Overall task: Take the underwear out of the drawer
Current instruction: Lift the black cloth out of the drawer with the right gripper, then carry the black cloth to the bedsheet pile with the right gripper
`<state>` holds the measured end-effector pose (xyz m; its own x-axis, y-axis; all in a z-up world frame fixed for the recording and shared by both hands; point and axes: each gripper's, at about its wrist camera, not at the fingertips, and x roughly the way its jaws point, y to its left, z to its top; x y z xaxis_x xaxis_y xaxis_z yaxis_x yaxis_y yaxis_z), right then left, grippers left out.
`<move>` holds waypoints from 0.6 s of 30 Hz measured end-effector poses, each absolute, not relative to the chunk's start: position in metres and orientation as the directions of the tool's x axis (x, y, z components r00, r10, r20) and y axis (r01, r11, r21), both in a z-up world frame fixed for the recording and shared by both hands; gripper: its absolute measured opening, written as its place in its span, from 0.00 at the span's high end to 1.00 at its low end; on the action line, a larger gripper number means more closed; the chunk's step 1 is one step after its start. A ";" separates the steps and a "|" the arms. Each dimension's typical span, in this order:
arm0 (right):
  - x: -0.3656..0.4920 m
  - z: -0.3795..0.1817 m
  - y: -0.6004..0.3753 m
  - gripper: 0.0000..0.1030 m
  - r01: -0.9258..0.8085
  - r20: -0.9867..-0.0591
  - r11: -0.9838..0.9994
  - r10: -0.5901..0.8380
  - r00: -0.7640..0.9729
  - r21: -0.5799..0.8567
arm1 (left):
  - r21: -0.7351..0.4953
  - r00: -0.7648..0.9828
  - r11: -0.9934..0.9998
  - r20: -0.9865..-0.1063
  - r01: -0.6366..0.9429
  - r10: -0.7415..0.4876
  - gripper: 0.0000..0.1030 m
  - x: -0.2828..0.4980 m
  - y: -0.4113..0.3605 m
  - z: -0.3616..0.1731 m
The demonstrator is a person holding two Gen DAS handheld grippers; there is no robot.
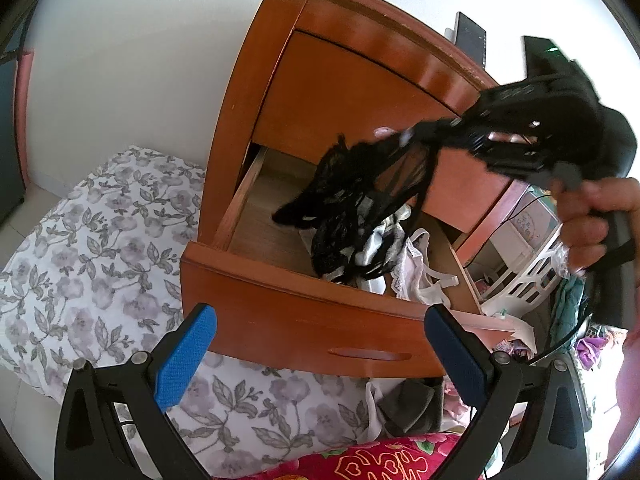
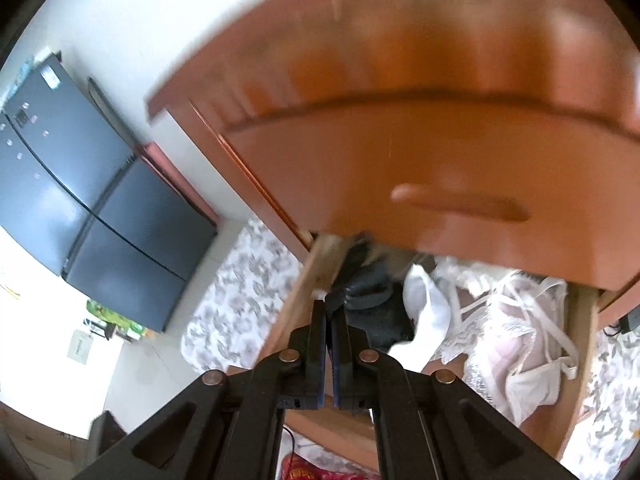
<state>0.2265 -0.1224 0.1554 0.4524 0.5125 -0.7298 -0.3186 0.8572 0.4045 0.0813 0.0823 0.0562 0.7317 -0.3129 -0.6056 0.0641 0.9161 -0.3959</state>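
The right gripper (image 2: 329, 312), black with blue pads, is pinched shut on a black lace underwear garment (image 1: 352, 192), which hangs from its tips over the pulled-out orange-brown wooden drawer (image 1: 304, 320). To do this lift well, I would raise it straight until the trailing lace clears the drawer's front board, since the lower folds seem to brush the heap of white and black lace garments (image 1: 384, 264) at 5 o'clock of it and could drag one along. The left gripper (image 1: 320, 344) hovers wide and empty at the drawer front. The left wrist view shows the whole dangling garment and the person's hand (image 1: 592, 216) at 3 o'clock; the right wrist view shows only a pinched tuft, plus a dark grey refrigerator (image 2: 80, 200) at 9 o'clock
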 end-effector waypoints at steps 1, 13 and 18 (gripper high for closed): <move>0.222 0.165 -0.127 0.98 -0.321 -0.715 0.854 0.519 0.468 0.410 | -0.395 0.732 0.916 -0.605 0.064 -0.312 0.00 0.080 0.082 0.057; 0.162 0.266 -0.188 0.98 -0.318 -0.608 0.875 0.482 0.631 0.364 | -0.380 0.746 0.923 -0.596 0.065 -0.298 0.00 0.063 0.071 0.081; 0.131 0.296 -0.221 0.98 -0.282 -0.579 0.903 0.425 0.695 0.325 | -0.374 0.751 0.924 -0.585 0.086 -0.307 0.00 0.053 0.061 0.093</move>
<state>0.1314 -0.2210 0.2964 0.6953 0.4254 -0.5792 -0.2818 0.9028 0.3249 0.0525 0.0610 0.0934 0.7512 -0.3065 -0.5846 0.0860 0.9235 -0.3737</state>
